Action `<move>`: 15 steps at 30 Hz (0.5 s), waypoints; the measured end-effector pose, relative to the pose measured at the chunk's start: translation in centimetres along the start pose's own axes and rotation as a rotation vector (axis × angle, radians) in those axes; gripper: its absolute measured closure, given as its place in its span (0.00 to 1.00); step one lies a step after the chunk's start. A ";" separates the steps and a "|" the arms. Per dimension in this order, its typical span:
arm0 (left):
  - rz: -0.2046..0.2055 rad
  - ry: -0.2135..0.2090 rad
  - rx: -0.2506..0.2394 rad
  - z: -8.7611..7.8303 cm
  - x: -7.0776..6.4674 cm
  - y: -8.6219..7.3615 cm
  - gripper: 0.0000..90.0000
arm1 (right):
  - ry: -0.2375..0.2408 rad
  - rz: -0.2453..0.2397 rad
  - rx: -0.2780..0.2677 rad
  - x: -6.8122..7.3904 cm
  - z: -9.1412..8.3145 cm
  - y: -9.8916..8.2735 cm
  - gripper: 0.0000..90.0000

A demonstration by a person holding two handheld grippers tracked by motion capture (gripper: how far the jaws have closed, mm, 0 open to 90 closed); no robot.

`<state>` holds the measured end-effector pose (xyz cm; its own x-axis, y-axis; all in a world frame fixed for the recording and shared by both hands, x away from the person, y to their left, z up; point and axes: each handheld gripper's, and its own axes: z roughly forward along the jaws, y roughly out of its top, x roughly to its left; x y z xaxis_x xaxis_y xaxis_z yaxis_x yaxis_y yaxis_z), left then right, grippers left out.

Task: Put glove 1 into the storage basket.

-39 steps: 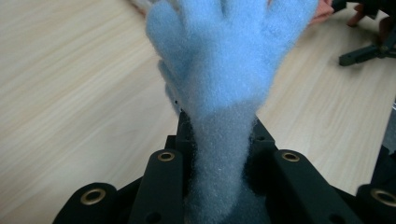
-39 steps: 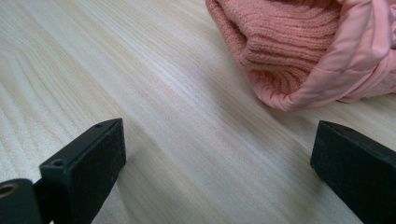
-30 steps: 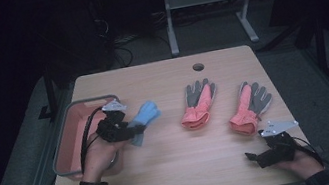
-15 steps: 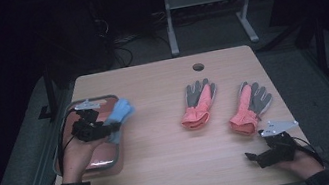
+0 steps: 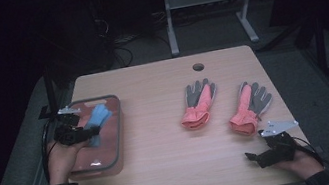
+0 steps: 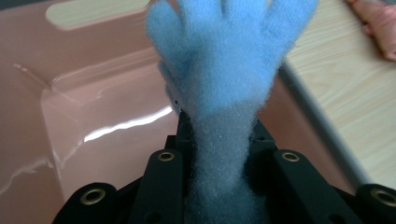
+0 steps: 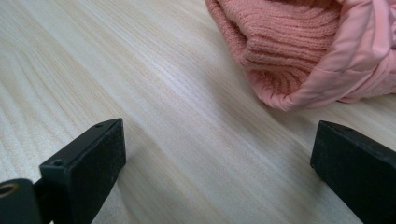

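My left gripper [image 5: 89,131] is shut on the cuff of a fuzzy blue glove [image 5: 98,118] and holds it over the pink tray [image 5: 119,133] at the table's left edge. In the left gripper view the blue glove [image 6: 224,65] rises from between the jaws of the left gripper [image 6: 219,144], fingers spread, above the tray's glossy floor [image 6: 93,102]. Two pink-and-grey gloves [image 5: 198,101] [image 5: 251,107] lie flat to the right of centre. My right gripper [image 5: 255,157] rests open near the front right edge. In its own view the right gripper [image 7: 219,158] stands just short of a pink knitted cuff [image 7: 294,51].
The wooden table [image 5: 175,167] has a round cable hole [image 5: 198,67] near its far edge. A metal stand [image 5: 209,9] and cables are on the dark floor beyond the table. The tray's grey rim [image 6: 317,135] borders bare wood on its right.
My left gripper has carried the blue glove leftward, from the bare tabletop beside the tray to above the tray. The right gripper has stayed put.
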<state>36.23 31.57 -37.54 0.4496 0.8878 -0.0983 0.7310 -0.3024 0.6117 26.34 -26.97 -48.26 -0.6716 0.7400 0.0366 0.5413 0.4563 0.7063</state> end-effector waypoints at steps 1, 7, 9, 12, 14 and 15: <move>0.000 0.000 0.000 0.0 0.0 0.0 0.81 | 0.000 0.000 0.000 0.0 0.0 0.0 0.03; -0.014 0.039 0.056 1.9 1.1 -0.3 0.80 | 0.000 0.000 0.000 0.0 0.0 0.0 0.03; -0.011 0.042 0.065 2.1 1.3 -0.4 0.80 | 0.000 0.000 0.000 0.0 0.0 0.0 0.03; -0.022 0.056 0.100 3.1 1.7 -0.7 0.80 | 0.000 0.000 0.000 0.0 0.0 0.0 0.03; -0.025 0.063 0.112 3.3 1.7 -0.7 0.79 | 0.000 0.001 0.001 0.0 0.0 0.0 0.03; -0.020 0.061 0.127 3.7 1.8 -0.6 0.78 | 0.000 0.002 0.000 0.0 0.0 0.0 0.03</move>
<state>38.49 32.07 -41.05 0.4056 0.9121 -0.0593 0.8001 -0.3229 0.5055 26.29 -26.97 -48.26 -0.6707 0.7408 0.0377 0.5425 0.4552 0.7060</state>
